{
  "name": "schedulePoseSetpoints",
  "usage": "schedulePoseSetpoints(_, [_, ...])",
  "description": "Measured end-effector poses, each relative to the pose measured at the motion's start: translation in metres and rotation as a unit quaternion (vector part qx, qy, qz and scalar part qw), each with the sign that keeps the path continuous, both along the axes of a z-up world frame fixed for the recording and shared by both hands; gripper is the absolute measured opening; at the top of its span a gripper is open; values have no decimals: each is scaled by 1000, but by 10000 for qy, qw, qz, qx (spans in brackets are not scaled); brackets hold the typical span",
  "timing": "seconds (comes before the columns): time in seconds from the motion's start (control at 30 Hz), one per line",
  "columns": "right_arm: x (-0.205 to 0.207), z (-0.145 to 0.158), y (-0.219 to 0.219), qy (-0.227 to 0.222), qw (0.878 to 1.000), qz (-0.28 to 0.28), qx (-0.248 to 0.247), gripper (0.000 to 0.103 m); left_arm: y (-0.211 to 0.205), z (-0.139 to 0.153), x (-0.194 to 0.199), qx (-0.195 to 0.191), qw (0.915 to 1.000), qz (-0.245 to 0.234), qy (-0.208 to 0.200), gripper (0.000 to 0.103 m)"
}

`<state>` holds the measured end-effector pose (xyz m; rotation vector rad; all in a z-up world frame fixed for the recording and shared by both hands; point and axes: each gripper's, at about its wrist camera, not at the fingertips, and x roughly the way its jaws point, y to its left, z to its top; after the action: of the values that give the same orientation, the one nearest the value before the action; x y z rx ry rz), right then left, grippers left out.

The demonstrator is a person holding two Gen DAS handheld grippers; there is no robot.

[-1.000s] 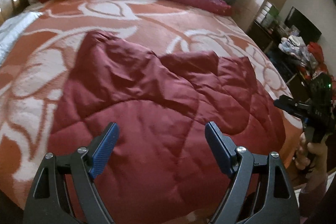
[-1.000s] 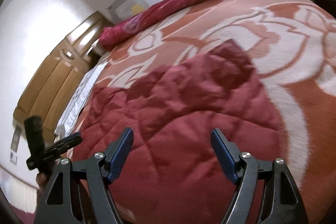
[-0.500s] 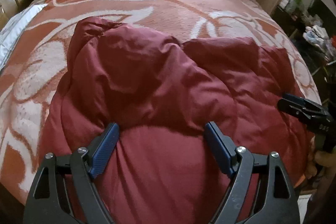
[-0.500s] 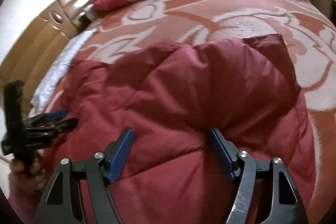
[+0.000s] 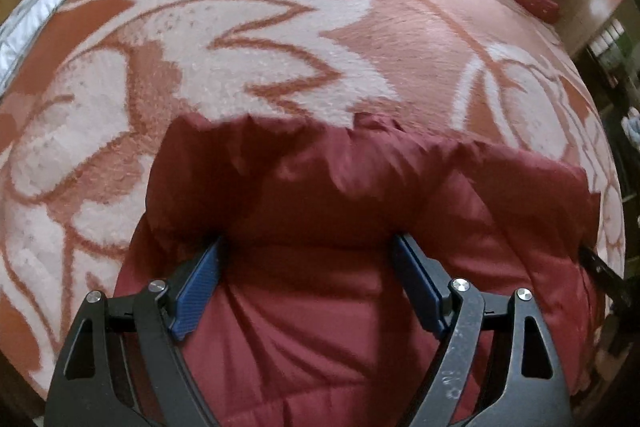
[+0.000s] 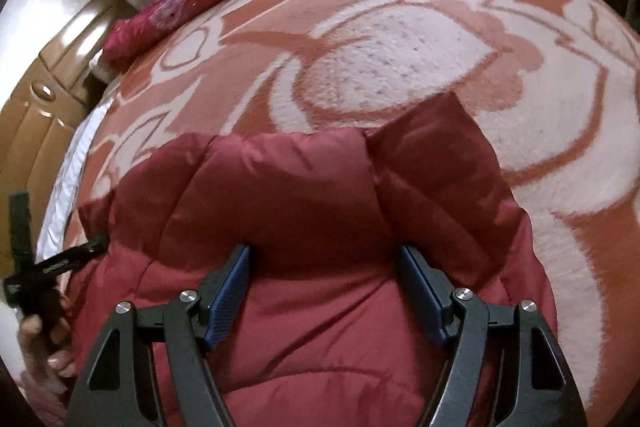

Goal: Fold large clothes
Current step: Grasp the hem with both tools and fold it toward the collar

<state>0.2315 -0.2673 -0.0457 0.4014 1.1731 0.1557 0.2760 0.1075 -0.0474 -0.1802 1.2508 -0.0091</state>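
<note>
**Both grippers pushing down on the puffy jacket**

So the dark red quilted jacket is bunched up at the near edge of the bed, on the orange and white floral blanket. Left gripper and right gripper both have their jaws spread wide, tips pressed into a thick fold, nothing clamped. My guess is they're straddling the padding to flatten it or get a bite before folding over.

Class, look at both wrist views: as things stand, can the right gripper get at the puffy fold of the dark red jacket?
Probably yes: the right gripper stands open astride the jacket's raised fold, nothing lying between.
</note>
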Motion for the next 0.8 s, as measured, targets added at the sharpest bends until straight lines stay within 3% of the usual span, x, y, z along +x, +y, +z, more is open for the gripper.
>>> schedulePoseSetpoints(0.27, [2,-9,-16,61,9987,-378,330,74,11,9,-5,-282,9994,141,-116,84])
schedulePoseSetpoints(0.53, [0,-10,-17,-21,9987,-434,267,74,-8,63,-82,-636,9932,-600,-773,84])
schedulePoseSetpoints(0.8, [-2,-9,-17,-75,9986,-498,168,74,-28,85,-147,-729,9859,-1100,-1029,84])
